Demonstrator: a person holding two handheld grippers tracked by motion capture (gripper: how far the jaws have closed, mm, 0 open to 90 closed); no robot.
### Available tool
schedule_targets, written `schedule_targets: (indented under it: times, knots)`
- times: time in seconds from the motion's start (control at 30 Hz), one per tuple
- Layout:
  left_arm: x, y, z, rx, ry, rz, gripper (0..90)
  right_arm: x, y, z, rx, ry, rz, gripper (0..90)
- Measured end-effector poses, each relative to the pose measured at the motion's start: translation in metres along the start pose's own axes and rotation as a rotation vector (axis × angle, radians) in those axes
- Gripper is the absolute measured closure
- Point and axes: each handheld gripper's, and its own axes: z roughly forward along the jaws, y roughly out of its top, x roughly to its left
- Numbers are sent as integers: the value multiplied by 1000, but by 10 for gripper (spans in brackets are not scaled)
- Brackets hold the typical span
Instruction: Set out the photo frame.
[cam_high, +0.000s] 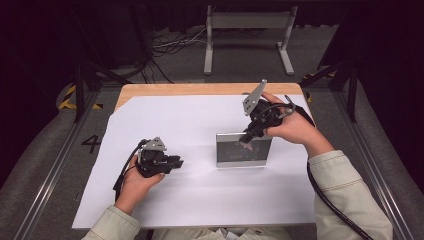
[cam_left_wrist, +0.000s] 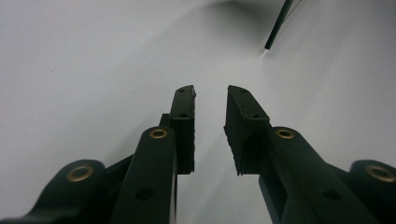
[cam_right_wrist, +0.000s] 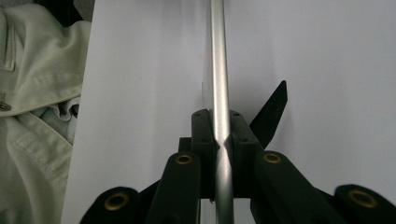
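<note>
A: What is gripped by the right gripper (cam_high: 248, 138)?

B: The top edge of a silver picture frame (cam_high: 244, 150) is pinched between its jaws. In the right gripper view, the frame's metal edge (cam_right_wrist: 219, 93) is seen running straight up between the two pads, which are pressed against it on both sides. A black prop leg (cam_right_wrist: 271, 114) is seen beside the jaws.

A: Where is the frame located?

B: It is stood upright on the white sheet (cam_high: 190, 125) covering the table (cam_high: 150, 90), right of centre.

A: How is the left gripper (cam_high: 172, 162) set?

B: Its jaws are spread a little, with nothing held between them. It is held low over the sheet, well apart from the frame. In the left gripper view, only bare white surface is seen in the gap.
</note>
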Motion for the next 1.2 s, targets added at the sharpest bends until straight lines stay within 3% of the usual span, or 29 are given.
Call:
schedule_targets:
  times: [0.43, 0.9, 1.2]
  knots:
    - [0, 1, 2, 3, -4, 0, 732, -3, -6, 4, 9, -21, -34, 835]
    - [0, 3, 5, 8, -12, 5, 728, -4, -13, -1, -40, -97, 35, 780]
    - [0, 6, 8, 3, -7, 12, 697, 5, -20, -17, -170, -216, 112, 549]
